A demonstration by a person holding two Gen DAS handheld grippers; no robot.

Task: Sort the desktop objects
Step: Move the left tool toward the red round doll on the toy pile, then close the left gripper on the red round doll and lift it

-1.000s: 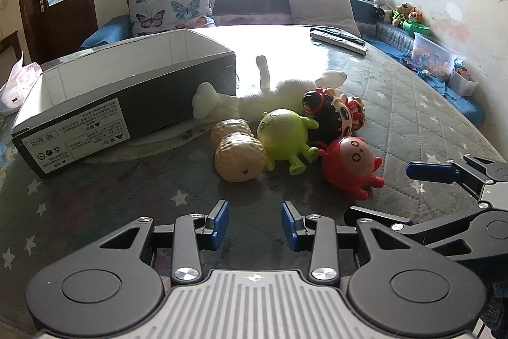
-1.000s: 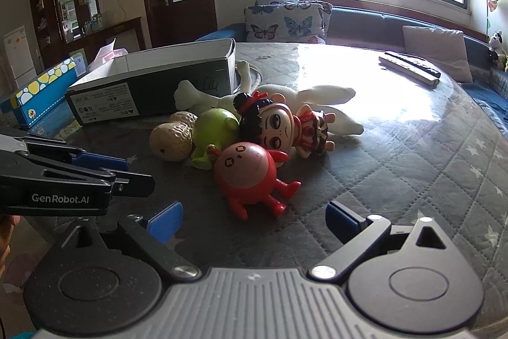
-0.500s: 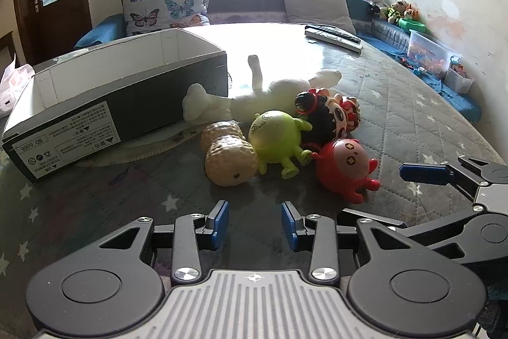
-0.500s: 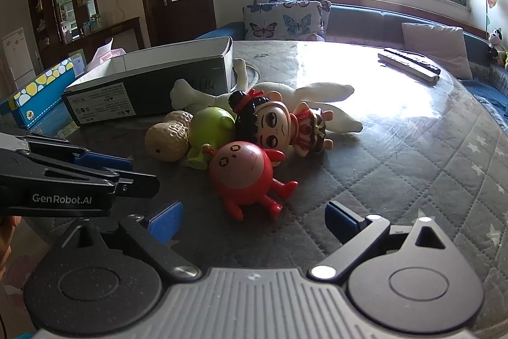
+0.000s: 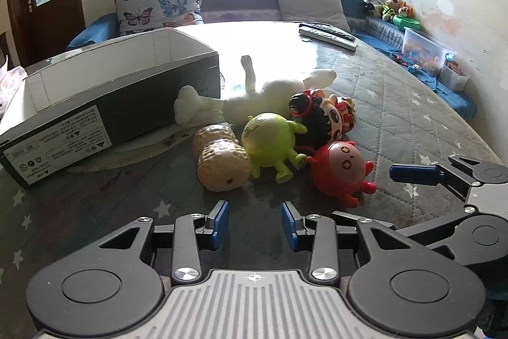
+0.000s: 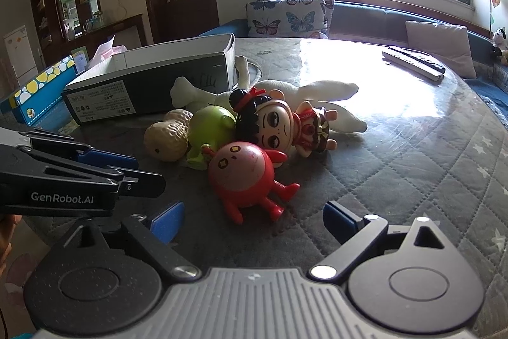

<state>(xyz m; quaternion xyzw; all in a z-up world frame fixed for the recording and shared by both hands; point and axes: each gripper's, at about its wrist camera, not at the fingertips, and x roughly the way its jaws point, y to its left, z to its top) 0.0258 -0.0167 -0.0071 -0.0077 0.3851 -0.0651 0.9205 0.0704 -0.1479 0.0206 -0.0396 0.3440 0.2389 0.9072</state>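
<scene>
Seen from left to right across the quilted table (image 5: 397,104): open black box (image 5: 104,104) at left, holding nothing visible. Beside it, heaped together and touching: white plush (image 5: 254,104), peanut toy (image 5: 220,162), green figure (image 5: 270,140), doll (image 6: 279,123), red figure (image 6: 243,172). Nearest, left gripper (image 5: 254,223) parted and empty, right gripper (image 6: 252,220) spread wide, also empty (neither touching a toy). Sorting judged unstarted; all five toys left to box.
</scene>
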